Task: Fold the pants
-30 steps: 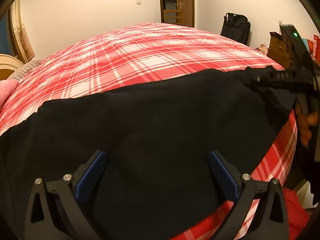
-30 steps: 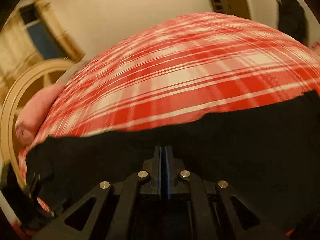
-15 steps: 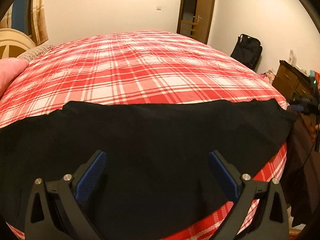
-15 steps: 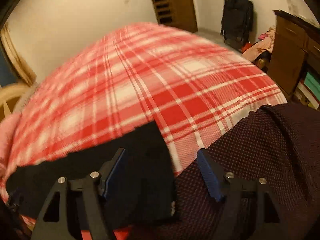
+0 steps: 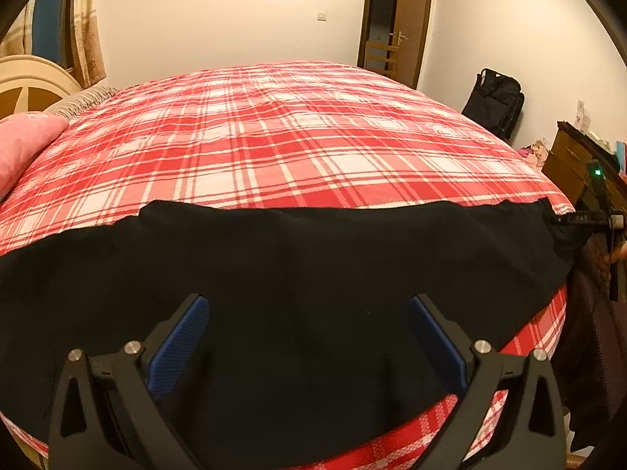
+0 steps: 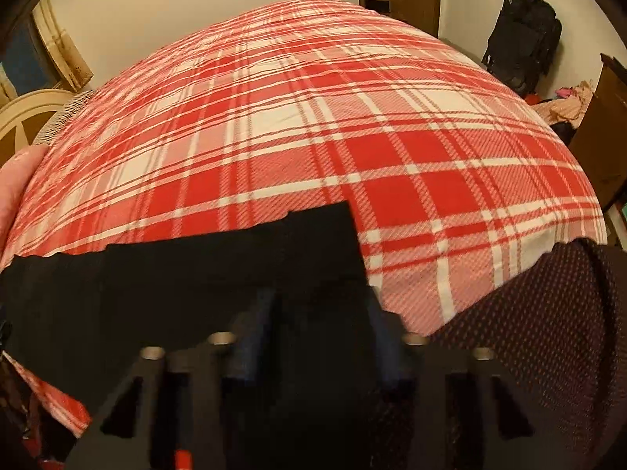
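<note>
Left gripper: jaws spread wide, blue pads well apart, hovering over the black cloth with nothing pinched between them.
Right gripper: jaws narrow and closing, blurred; the end of the black cloth lies between the fingers, though whether the pads press on it yet cannot be told.
Pants: black, laid flat as a long band along the near edge of the bed, one squared end by the right gripper.
Bed cover: red and white plaid, bare beyond the pants.
Pillow: pink, far left.
Bag: black, against the wall.
</note>
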`<state>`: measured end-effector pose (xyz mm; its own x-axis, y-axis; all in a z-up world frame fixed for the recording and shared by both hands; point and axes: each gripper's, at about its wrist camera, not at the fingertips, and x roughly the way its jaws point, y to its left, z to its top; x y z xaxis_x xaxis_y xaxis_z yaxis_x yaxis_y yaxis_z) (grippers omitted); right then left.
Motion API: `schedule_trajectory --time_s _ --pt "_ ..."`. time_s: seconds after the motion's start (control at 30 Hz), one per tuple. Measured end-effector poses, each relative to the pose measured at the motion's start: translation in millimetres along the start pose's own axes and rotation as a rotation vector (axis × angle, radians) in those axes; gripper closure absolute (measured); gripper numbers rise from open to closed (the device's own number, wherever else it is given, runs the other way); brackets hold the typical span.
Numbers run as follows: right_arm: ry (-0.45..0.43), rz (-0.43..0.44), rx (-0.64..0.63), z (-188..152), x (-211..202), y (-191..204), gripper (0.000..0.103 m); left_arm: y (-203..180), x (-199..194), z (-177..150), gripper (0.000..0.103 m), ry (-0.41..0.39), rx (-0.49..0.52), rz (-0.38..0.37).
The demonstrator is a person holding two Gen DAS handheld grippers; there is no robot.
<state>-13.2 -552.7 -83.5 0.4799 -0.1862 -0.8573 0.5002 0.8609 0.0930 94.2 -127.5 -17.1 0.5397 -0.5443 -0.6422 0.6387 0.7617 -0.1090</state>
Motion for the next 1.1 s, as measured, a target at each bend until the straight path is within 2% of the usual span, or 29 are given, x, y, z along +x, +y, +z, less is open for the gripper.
schedule_trajectory --time_s 0.1,0.17,0.23,0.33,0.47,0.57,0.63,0.77,0.87,0.97,1.0,1.03,1.1 --pt "0.008 0.009 0.014 0.6 -5.3 5.4 0.091 3.5 -2.2 -0.5 0.000 -0.004 -0.013 -0.005" --pt "-0.033 0.033 0.056 2.2 -22.4 12.0 0.092 7.8 -4.0 0.0 0.000 -0.010 -0.029 -0.012" --pt "-0.094 0.137 0.106 4.0 -50.3 24.8 0.093 11.5 -6.4 0.0 0.000 -0.019 -0.036 -0.007" --pt "-0.131 0.242 0.053 6.0 -87.9 73.4 0.093 20.6 -9.1 1.7 0.000 -0.031 -0.062 -0.004" --pt "-0.114 0.412 -0.071 2.4 -112.8 157.7 0.093 36.4 -13.6 4.1 0.000 -0.053 -0.124 -0.022" --pt "-0.082 0.490 -0.185 -5.5 -102.8 230.3 0.093 46.8 -17.8 3.6 0.000 -0.067 -0.143 -0.004" --pt "-0.080 0.510 -0.279 -19.5 -85.7 279.5 0.093 57.2 -22.4 2.2 0.000 -0.077 -0.158 0.020" --pt "-0.048 0.511 -0.363 -47.1 -43.3 342.1 0.093 79.4 -29.6 -1.0 0.000 -0.088 -0.194 0.064" --pt "-0.070 0.441 -0.440 -73.7 -15.8 382.2 0.092 93.1 -33.4 -4.2 0.000 -0.096 -0.210 0.093" --pt "-0.141 0.397 -0.460 -91.2 -4.1 396.5 0.080 105.2 -32.3 -8.5 0.000 -0.093 -0.229 0.118" --pt "-0.158 0.405 -0.457 -96.9 -4.0 399.5 0.067 108.3 -30.9 -9.0 0.000 -0.089 -0.237 0.120" --pt "-0.160 0.428 -0.452 -95.8 -3.7 396.8 0.052 111.0 -29.1 -9.5 0.000 -0.085 -0.245 0.119" --pt "-0.164 0.538 -0.426 -94.9 -11.5 394.1 0.049 113.4 -26.8 -10.5 0.000 -0.078 -0.251 0.119"
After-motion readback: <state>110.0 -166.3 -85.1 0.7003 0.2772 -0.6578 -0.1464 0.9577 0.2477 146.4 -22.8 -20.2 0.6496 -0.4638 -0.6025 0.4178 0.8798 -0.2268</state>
